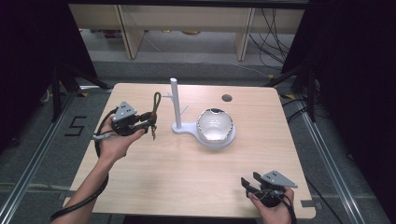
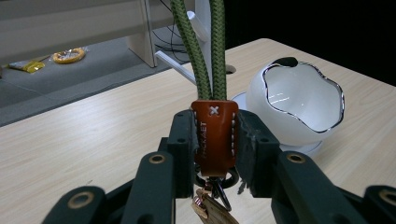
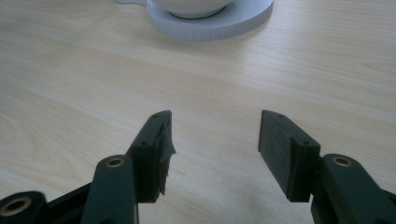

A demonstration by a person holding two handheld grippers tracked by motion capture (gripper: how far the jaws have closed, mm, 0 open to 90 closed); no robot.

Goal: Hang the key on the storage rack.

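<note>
The left gripper (image 1: 148, 122) hangs over the table (image 1: 163, 186) near its left edge, jaws clamped on the brown leather tab (image 2: 214, 135) of a key strap. In the left gripper view the strap's green cord (image 2: 205, 56) runs off the top of the picture, so its loop is cut off there; in the high view the whole loop (image 1: 156, 100) stands up above the gripper. Below the tab a metal ring and a pale tag (image 2: 212, 207) are half hidden between the jaws and hard to make out.

The white stand (image 1: 176, 105) rises near the middle of the table toward the far edge, its flat base holding a white bowl (image 1: 214, 125). The left gripper view shows the bowl's shiny wavy rim (image 2: 303, 100), while the strap covers most of the stand.

The right gripper (image 1: 250, 183) sits low at the near right corner, jaws open with bare wood between them. In its own view the bowl (image 3: 191, 7) is cut off at the top, with just its underside and the round base (image 3: 215, 25) showing.
</note>
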